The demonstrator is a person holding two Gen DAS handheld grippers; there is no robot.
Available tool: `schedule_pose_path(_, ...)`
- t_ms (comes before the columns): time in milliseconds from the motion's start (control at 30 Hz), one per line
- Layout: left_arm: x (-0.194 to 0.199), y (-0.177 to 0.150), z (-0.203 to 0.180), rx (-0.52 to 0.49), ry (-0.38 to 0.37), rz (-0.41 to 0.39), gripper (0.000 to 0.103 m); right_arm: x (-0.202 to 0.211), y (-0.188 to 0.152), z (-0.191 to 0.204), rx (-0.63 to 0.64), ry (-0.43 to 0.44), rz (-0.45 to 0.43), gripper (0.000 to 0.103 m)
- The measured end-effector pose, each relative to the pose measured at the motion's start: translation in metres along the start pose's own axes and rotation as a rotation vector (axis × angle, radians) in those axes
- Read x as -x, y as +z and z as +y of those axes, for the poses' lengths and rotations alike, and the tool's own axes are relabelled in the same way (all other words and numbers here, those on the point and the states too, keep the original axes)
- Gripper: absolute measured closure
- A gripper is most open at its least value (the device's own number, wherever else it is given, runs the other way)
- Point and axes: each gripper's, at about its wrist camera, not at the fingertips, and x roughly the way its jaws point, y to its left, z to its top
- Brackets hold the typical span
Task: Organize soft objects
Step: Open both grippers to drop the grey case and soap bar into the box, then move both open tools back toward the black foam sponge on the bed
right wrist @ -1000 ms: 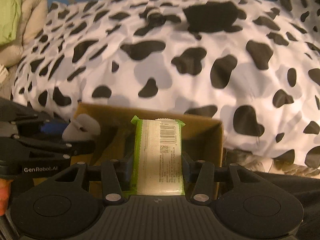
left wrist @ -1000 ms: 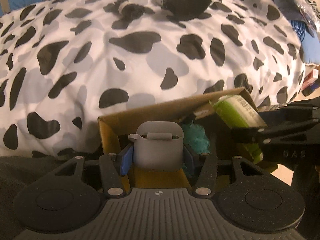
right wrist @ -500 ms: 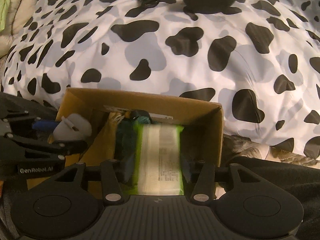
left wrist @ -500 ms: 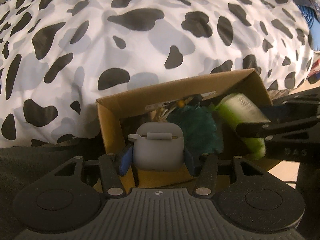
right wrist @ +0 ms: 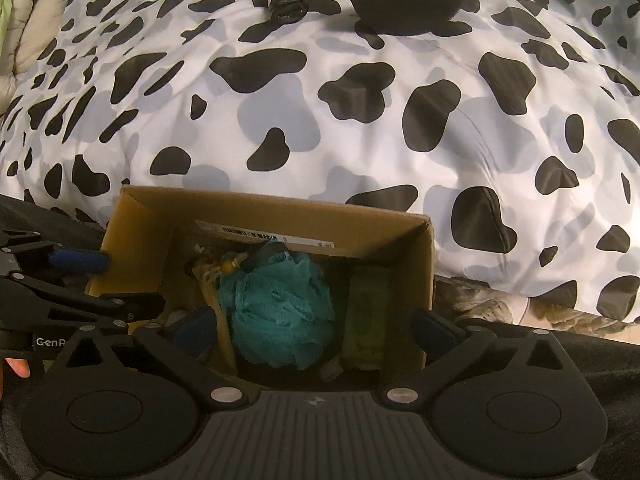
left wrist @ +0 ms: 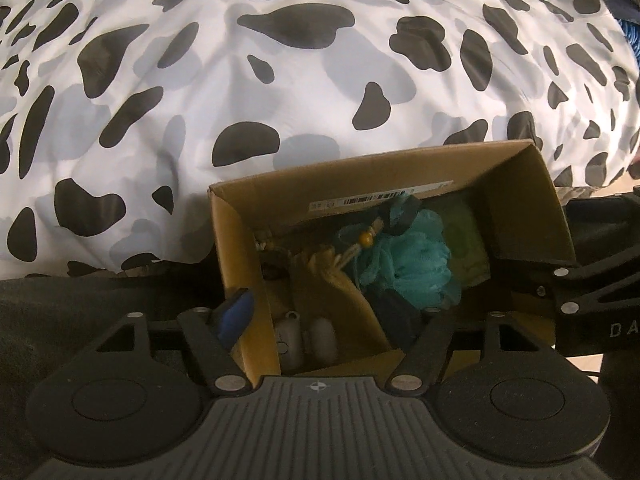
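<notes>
An open cardboard box (left wrist: 236, 248) (right wrist: 424, 264) sits against the cow-print duvet. Inside lie a teal mesh bath puff (left wrist: 412, 268) (right wrist: 280, 304), a green wipes pack (right wrist: 366, 320) (left wrist: 466, 240) at the right wall and a grey silicone earbud case (left wrist: 296, 338) at the near left. My left gripper (left wrist: 320, 316) hangs over the case with its jaws opening and nothing pressed between them; the blue pad on one of its fingers (right wrist: 80, 262) shows at the box's left edge. My right gripper (right wrist: 316, 330) stands with jaws still opening, above the puff and the pack, touching neither.
The cow-print duvet (right wrist: 320, 100) fills the space behind the box. On its far side lie a black pouch (right wrist: 404, 0) and a small black-and-white roll (right wrist: 284, 0). Dark cloth (left wrist: 80, 312) surrounds the box. A fingertip (right wrist: 16, 366) shows at the left edge.
Both grippers opened. The left let go of the grey case and the right let go of the green pack; both things now lie inside the box. Both views tipped further down.
</notes>
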Motion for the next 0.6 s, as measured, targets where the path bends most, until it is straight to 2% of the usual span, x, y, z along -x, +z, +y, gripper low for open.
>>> schedule_pose_path(200,-0.0016,-0.0001,-0.0004,0.003,-0.001,0.004,0.028,-0.0011,0.0,0.001,0.006,-0.011,0.006,0.0)
schedule_pose_path(600,0.0025,0.0001,0.003,0.029,-0.003,-0.027,0.027,-0.0002,0.0004,0.0,0.005,-0.024,0.005,0.0)
